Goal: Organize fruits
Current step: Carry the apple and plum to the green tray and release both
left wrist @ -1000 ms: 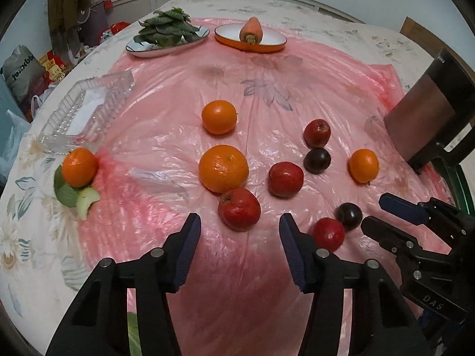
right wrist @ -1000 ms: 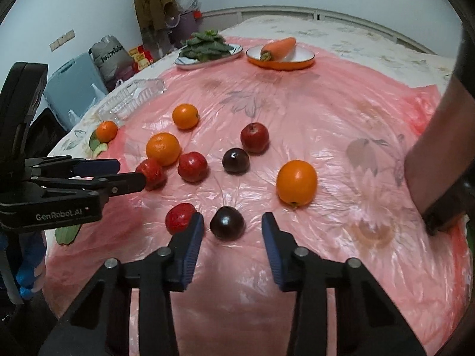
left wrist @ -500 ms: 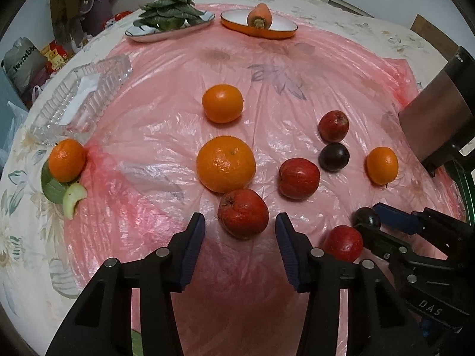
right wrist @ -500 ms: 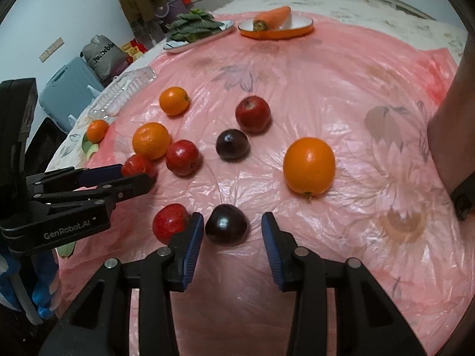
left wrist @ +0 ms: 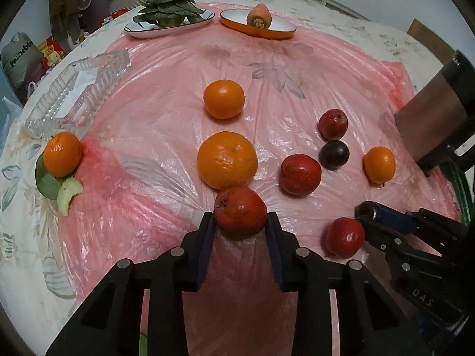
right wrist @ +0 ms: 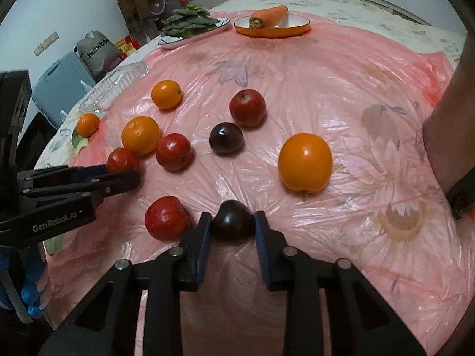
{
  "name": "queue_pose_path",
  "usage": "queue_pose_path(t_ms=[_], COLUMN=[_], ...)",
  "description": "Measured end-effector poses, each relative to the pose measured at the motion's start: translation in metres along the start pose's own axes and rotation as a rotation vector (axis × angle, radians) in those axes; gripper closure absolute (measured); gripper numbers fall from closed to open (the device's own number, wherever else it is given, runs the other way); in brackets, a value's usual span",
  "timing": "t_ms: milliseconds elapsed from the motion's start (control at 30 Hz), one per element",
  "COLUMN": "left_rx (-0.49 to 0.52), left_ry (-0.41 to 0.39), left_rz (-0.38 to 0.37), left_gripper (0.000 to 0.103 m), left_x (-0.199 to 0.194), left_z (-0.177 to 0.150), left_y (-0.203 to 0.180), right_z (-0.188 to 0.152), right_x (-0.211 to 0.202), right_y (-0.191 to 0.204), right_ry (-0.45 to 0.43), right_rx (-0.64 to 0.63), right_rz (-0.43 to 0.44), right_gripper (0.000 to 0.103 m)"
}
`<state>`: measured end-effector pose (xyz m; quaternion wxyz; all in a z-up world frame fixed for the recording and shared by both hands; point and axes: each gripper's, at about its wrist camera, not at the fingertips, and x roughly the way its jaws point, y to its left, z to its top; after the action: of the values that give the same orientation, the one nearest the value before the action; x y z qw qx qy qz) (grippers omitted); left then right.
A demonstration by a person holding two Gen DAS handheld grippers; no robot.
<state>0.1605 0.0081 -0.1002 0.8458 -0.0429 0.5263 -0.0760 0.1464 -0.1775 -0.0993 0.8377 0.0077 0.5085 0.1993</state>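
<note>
Pink plastic sheeting (left wrist: 166,136) covers a table with a floral cloth, and fruit lies scattered across it. At the near edge the left gripper (left wrist: 240,222) has its two pads pressed against the sides of a red apple (left wrist: 240,212), which sits on the sheet touching or nearly touching the big orange (left wrist: 227,160) just beyond it. A smaller orange (left wrist: 223,98) lies farther off. To the right, the right gripper (right wrist: 232,222) is clamped on a dark plum (right wrist: 233,222), also down on the sheet, with another red apple (right wrist: 166,222) just beside it on the left and an orange (right wrist: 305,166) farther away to the right. A second plum (right wrist: 226,138) and two more apples (right wrist: 248,107) (right wrist: 174,152) lie in the middle. At the far edge stand a plate of greens (left wrist: 169,17) and an orange dish (left wrist: 257,28) with a carrot (left wrist: 259,14). A clear glass tray (left wrist: 77,89) rests far left, with one more orange (left wrist: 61,154) near it on green leaves.
</note>
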Motion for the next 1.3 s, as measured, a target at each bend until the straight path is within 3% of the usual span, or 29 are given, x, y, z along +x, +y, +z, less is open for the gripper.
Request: queue_pose_path(t_ms=[400, 733, 933, 1300], left_rx=[-0.029, 0.018, 0.104, 0.349], left_ry=[-0.072, -0.115, -0.132, -0.072], left_rz=[-0.007, 0.02, -0.041, -0.288], left_gripper=[0.073, 0.073, 0.073, 0.073], left_x=[-0.037, -0.077, -0.095, -0.09], left_z=[-0.014, -0.029, -0.028, -0.015], left_y=[0.008, -0.011, -0.068, -0.254], right_z=[-0.01, -0.048, -0.084, -0.13], right_x=[-0.029, -0.092, -0.142, -0.232], right_y=[-0.005, -0.032, -0.076, -0.206], right_ry=[-0.081, -0.151, -0.207, -0.361], right_rx=[0.05, 0.11, 0.189, 0.419], right_rz=[0.044, 0.027, -0.036, -0.244], right_gripper=[0.079, 0.079, 0.079, 0.079])
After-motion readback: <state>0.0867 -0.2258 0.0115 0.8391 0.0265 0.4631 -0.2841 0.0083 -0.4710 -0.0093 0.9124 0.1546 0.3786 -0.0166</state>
